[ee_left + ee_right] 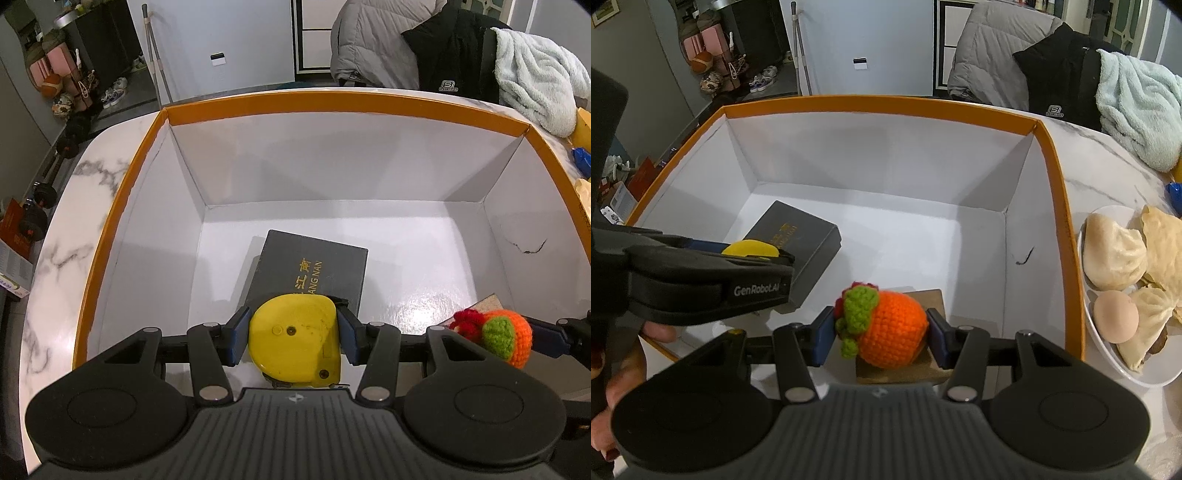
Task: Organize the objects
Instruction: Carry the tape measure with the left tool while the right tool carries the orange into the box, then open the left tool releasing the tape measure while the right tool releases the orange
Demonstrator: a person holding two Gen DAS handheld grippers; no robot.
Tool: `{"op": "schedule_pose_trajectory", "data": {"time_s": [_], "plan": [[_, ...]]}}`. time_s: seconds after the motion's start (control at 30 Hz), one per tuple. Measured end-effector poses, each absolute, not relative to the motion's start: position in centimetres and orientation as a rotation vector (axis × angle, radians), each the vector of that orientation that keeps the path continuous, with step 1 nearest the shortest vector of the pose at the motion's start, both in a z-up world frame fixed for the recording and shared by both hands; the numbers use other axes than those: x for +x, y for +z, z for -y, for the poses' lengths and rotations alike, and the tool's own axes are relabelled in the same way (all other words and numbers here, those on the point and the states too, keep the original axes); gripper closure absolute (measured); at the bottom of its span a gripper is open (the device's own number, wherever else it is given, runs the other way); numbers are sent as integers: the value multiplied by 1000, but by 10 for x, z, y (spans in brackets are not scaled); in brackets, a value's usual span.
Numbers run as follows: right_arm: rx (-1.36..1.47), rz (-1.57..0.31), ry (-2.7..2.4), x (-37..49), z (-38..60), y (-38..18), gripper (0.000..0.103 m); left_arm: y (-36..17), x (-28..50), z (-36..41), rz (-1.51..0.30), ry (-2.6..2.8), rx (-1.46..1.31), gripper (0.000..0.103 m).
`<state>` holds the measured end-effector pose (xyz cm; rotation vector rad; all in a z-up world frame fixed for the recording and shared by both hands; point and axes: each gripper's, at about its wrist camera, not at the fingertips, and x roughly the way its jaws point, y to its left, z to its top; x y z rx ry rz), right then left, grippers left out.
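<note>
A large white box with an orange rim [332, 101] [871, 103] stands on the marble table. My left gripper [291, 332] is shut on a yellow tape measure [295, 339] [750, 248], held over a dark grey gift box [314, 269] [798, 240] lying on the big box's floor. My right gripper [882, 332] is shut on an orange crocheted fruit with green leaves [894, 328] [506, 336], just above a brown flat block [923, 369] in the box's near right corner.
A white plate [1152, 373] with buns and an egg [1115, 315] sits right of the box. Jackets and a pale blue towel [535, 88] hang behind the table. Shoes, balls and dumbbells lie on the floor at the left. A hand [624, 354] holds the left gripper.
</note>
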<state>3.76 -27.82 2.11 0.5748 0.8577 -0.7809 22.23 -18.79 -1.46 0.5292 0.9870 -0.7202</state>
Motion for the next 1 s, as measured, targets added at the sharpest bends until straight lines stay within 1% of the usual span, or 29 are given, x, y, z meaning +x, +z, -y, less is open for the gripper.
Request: {"op": "schedule_pose_trajectory", "data": {"time_s": [0.8,0.87,0.9,0.93,1.0], "plan": [[530,-869,-853,41,277,18,49,-16,223,187,-1000,-754,516,45],[535,-865,-850,41,277,18,44,-16,223,187,-995,-757,518,43],[537,-866,-853,40,277,18,43,-15,222,187,-988,-761,517,39],[540,-866,-855,40,278,18,42,-14,221,187,-979,-766,518,32],[552,-866,-853,39,280,18,41,-12,218,187,-960,-767,521,25]]}}
